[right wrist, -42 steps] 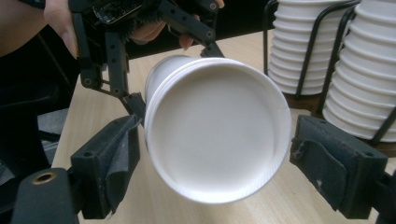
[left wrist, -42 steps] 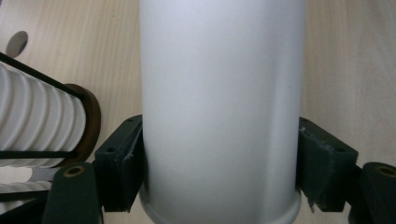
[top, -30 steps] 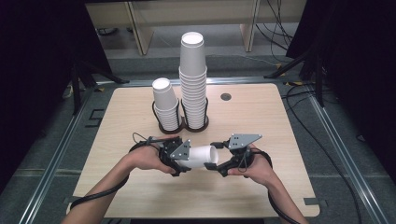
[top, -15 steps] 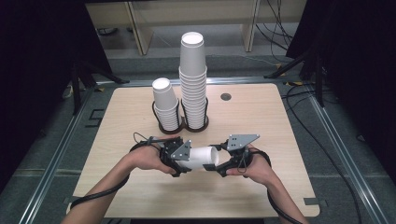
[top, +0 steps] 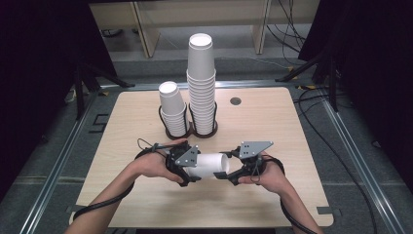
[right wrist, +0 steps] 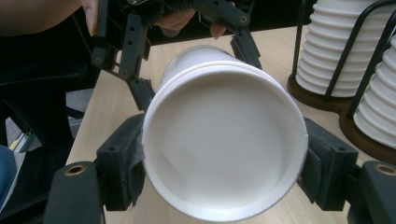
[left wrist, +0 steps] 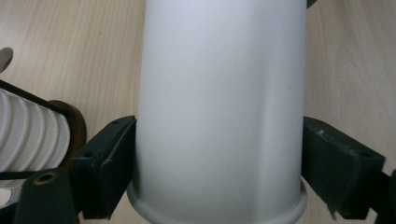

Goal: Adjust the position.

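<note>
The desk (top: 302,146) is lit evenly from above in the high view, and only soft, short shadows are cast beneath the hands and beside the cup stacks (top: 200,83). The surroundings beyond the desk's left and right edges are left almost black. In the left gripper view the white cup (left wrist: 219,107) is rendered softly, close to the lens, with a faint grey shading down its right side. In the right gripper view the cup's rim is seen sharp, while the background is dim.

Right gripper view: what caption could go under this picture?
Right tool grips a white paper cup's rim, its open mouth facing the camera, beside racked cup stacks.
</note>
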Motion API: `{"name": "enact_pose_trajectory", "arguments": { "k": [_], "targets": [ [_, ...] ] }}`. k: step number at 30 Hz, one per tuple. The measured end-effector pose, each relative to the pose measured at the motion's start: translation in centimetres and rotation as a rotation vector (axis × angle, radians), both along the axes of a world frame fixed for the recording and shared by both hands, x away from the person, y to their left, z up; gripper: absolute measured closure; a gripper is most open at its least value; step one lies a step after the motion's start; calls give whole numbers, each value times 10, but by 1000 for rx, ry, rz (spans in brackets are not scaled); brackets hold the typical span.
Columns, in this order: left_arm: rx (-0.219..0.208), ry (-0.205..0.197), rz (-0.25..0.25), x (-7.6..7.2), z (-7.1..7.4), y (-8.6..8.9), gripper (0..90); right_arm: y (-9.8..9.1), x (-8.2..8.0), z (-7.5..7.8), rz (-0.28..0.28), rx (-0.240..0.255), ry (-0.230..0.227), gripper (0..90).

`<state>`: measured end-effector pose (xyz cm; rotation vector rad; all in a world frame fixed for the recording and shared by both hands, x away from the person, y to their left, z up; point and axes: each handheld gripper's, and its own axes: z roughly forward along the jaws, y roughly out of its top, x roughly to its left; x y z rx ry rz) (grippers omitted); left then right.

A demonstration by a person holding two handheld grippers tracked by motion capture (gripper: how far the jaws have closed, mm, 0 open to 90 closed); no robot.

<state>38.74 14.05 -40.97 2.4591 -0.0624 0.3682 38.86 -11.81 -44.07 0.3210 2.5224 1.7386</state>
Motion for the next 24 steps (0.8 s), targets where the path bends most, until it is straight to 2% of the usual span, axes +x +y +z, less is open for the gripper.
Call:
{"name": "enact_pose_trajectory", "arguments": {
  "k": [2, 3, 4, 6, 7, 9, 10, 11, 12, 13, 14, 15, 16, 18, 20, 22, 23, 24],
  "targets": [
    [-19, 5, 3, 0, 1, 1, 135, -1, 0, 0, -2, 5, -4, 273],
    [-25, 3, -2, 0, 1, 1, 116, -1, 1, 0, -1, 10, -20, 273],
    [-29, 8, -2, 0, 1, 2, 88, -1, -1, 0, -8, 13, -3, 273],
    [-49, 19, -1, -1, 0, 2, 53, -3, 0, -1, -3, 12, -23, 273],
    [-65, 23, 9, -1, -1, 2, 27, -3, -1, -2, -2, 16, -8, 273],
    [-84, 19, 17, -2, -1, 3, 0, -4, -1, -4, -4, 27, -7, 273],
    [-125, 32, 33, -3, -2, 4, 0, -5, -2, -4, -11, 31, -5, 273],
    [-125, 32, 33, -3, -2, 4, 0, -5, -2, -4, -11, 31, -5, 273],
    [-154, 33, 44, -3, -3, 5, 0, -6, -2, -4, -17, 34, -14, 273],
    [-154, 34, 38, -2, -2, 6, 0, -8, -2, -5, -20, 41, -18, 273],
    [-195, 36, 49, -2, -4, 7, 0, -9, 0, -5, -13, 47, -44, 273],
    [-213, 36, 60, -2, -4, 9, 0, -10, -3, -6, -17, 50, -8, 273],
    [-241, 32, 73, -2, -5, 11, 0, -11, -2, -6, -23, 50, -31, 273],
    [-266, 43, 89, -2, -6, 14, 0, -14, -4, -7, -40, 56, -8, 272],
    [-306, 46, 99, -3, -10, 17, 0, -16, -3, -7, -41, 67, -31, 272],
    [-334, 56, 106, -3, -14, 20, 0, -17, -4, -7, -50, 75, -10, 272],
    [-351, 59, 109, -4, -16, 21, 0, -18, -4, -7, -48, 84, -26, 272],
    [-372, 58, 118, -4, -19, 21, 0, -18, -4, -7, -49, 88, -25, 272]
  ]
}}
